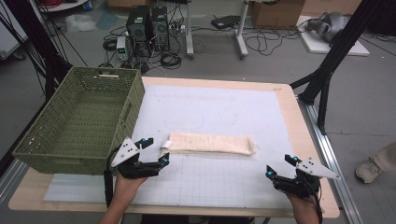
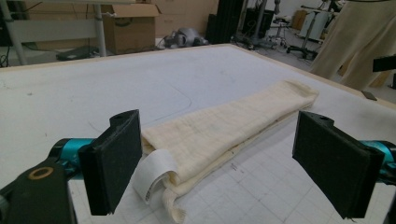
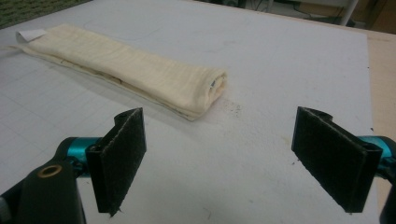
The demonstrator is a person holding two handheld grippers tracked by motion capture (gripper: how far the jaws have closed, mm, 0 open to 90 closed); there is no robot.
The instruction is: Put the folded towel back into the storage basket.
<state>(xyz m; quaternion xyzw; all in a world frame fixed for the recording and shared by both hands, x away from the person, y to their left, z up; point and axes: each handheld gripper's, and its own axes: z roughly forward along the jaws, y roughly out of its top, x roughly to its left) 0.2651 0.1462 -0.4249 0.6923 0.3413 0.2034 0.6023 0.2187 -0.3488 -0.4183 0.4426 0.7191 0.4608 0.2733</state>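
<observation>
Tabletop (image 1: 289, 140) with a folded cloth (image 1: 210, 143) beside a green basket (image 1: 81, 119). Left gripper (image 1: 156, 150) at the cloth's tagged end, fingers spread. Right gripper (image 1: 281, 166) near the other end, fingers spread, holding nothing.

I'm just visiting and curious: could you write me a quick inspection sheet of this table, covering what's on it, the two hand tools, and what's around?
Surface: white gridded mat on a wooden table; a few dark specks.
Job's things: folded cream cloth lying flat, white tag at its left end; green basket, nothing seen inside.
Clutter: nothing seen.
Grippers: left gripper open at the cloth's tag end; right gripper open, apart from the cloth.
Cables: tangled on the floor near the computer towers.
Surroundings: cardboard boxes, black stand legs.
</observation>
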